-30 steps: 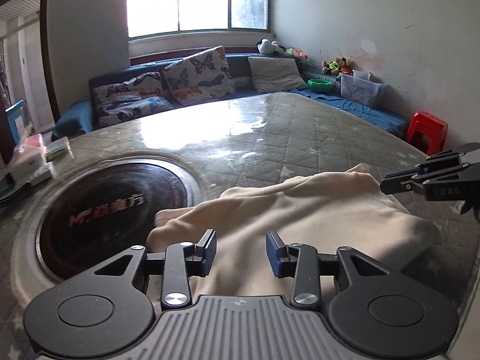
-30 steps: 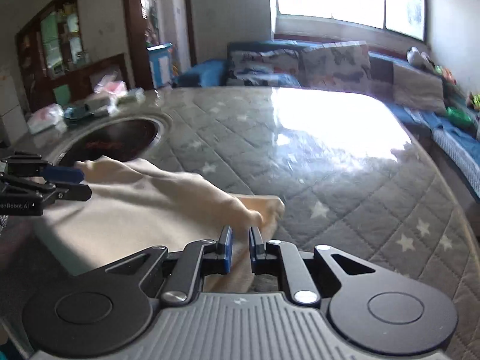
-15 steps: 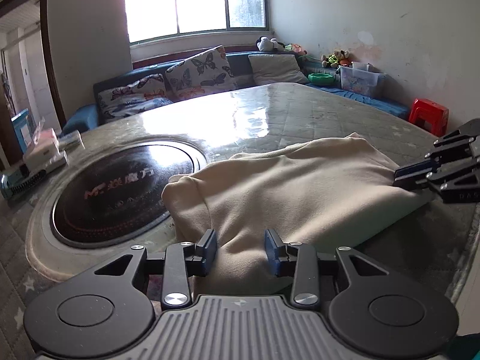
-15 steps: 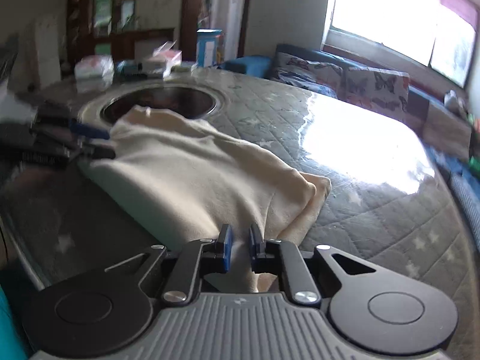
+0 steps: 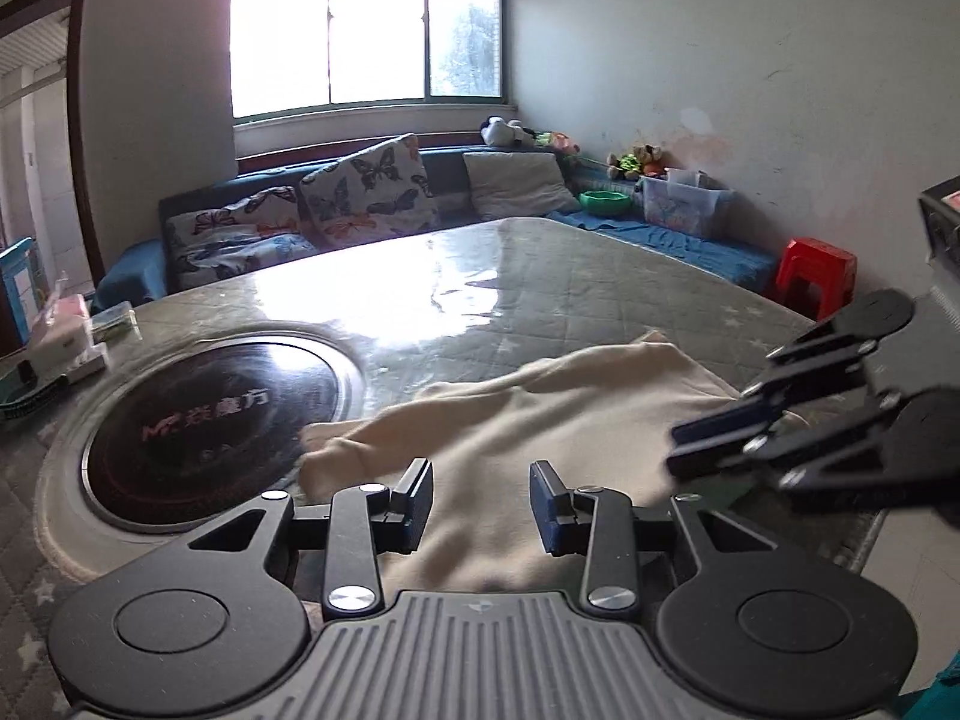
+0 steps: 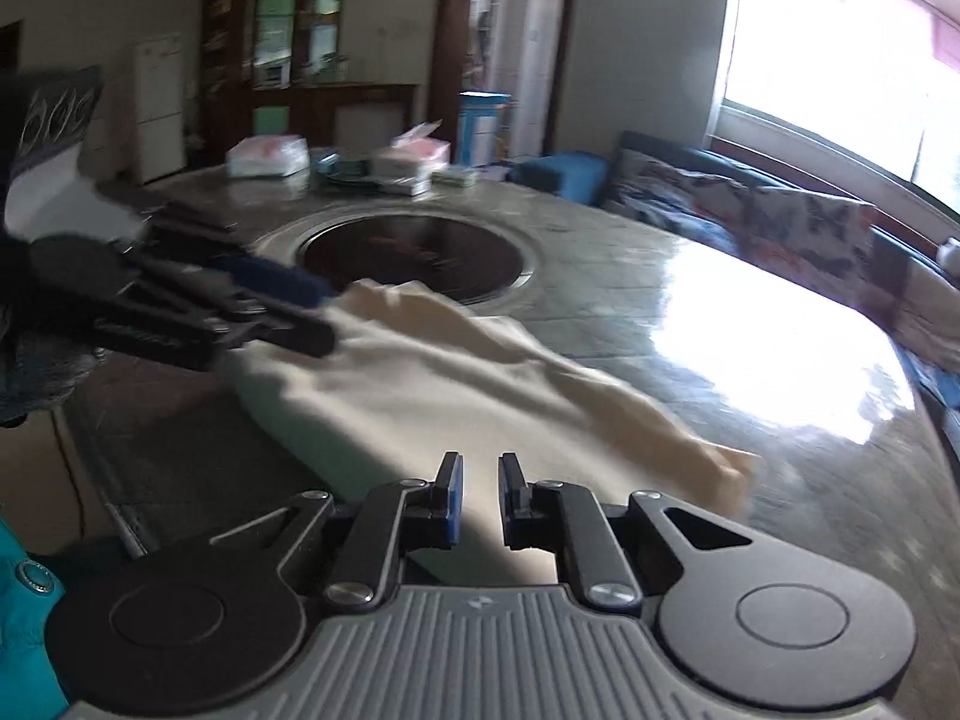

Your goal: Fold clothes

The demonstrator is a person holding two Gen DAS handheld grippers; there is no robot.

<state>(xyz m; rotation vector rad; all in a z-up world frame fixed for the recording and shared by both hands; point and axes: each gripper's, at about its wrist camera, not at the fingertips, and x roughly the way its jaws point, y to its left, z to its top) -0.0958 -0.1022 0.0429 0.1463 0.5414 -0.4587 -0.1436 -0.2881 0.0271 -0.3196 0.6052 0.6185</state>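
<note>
Left wrist view, left to right: round black glass hotplate (image 5: 204,414) set into the grey quilted, plastic-covered table (image 5: 540,276); cream soft-knit garment (image 5: 540,420) lying flat near the table's front edge, one narrow end reaching the hotplate rim; left gripper (image 5: 480,498), jaws wide apart, above the cloth and holding nothing.

Far right: right gripper (image 5: 720,438), low at the garment's edge. In its own view the jaws stand a little apart with cloth below — whether they pinch it cannot be told.

Change: half a second ago the garment stood bunched and lifted; it now lies lower and spread — judged laid out, with the folding proper not yet begun.
</note>
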